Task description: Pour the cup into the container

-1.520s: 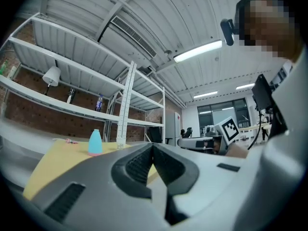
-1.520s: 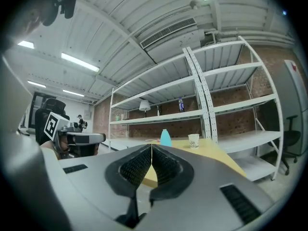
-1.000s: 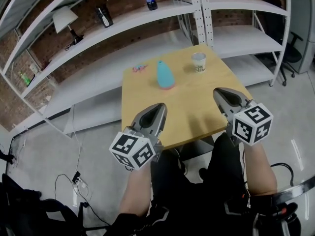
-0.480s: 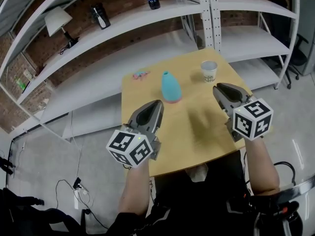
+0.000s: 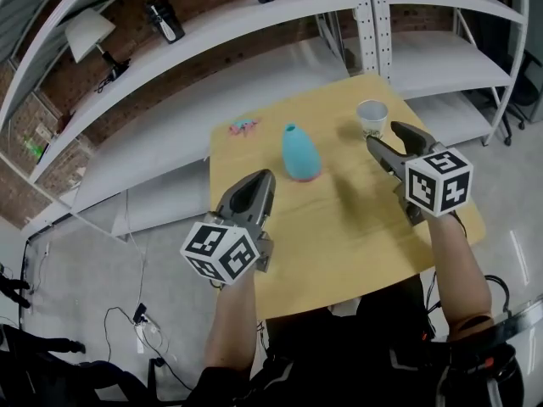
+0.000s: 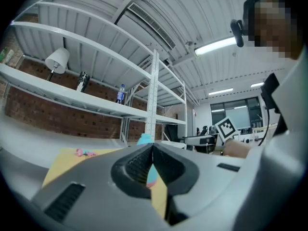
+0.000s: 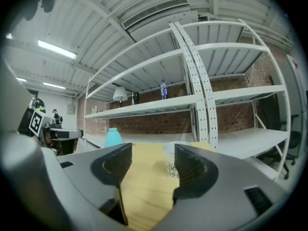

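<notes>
Head view: wooden table [image 5: 339,227] centre frame; white shelving [image 5: 254,19], brick wall [image 5: 208,7] along top; left gripper [image 5: 265,175] pressed together; right gripper [image 5: 386,136] jaws just opening, nothing between, cup [image 5: 372,117] beyond.

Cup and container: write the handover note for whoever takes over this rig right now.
Left gripper: jaws together, empty, at the near left edge of the table, pointed toward the teal container.
Right gripper: jaws have just been opening and are now apart with nothing between them. The paper cup stands just ahead of its tips.
The container is upright mid-table and the cup is upright near the far right corner.
Done: nothing gripped or poured yet.
Left: grip the cup, bring it over the container's mouth, pour.
</notes>
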`<control>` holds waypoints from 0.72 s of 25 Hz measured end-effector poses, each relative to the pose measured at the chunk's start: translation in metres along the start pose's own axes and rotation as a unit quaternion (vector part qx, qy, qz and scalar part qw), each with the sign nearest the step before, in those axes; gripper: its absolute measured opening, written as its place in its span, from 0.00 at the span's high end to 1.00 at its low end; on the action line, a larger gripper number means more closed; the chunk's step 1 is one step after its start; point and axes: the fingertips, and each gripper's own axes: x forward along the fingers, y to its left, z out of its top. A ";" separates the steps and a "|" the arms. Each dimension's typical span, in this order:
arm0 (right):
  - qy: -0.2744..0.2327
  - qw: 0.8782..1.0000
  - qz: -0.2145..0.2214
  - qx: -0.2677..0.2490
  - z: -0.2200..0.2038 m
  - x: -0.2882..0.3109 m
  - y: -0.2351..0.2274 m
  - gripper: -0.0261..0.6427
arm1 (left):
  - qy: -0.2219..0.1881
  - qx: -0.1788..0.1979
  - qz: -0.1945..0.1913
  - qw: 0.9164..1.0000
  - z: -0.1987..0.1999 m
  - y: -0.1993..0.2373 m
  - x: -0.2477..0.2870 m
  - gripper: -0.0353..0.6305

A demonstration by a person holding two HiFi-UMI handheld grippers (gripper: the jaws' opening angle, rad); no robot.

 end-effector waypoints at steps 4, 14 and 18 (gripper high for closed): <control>0.024 0.999 -0.018 0.014 -0.016 0.019 -0.018 0.53 | 0.007 -0.029 0.013 0.999 -0.008 0.022 0.005 0.94; 0.074 0.996 -0.038 0.020 -0.045 0.055 -0.052 0.42 | 0.035 -0.042 0.018 0.998 -0.029 0.049 0.024 0.94; 0.082 0.996 -0.041 0.007 -0.047 0.065 -0.057 0.42 | 0.045 -0.044 0.017 0.998 -0.039 0.059 0.032 0.94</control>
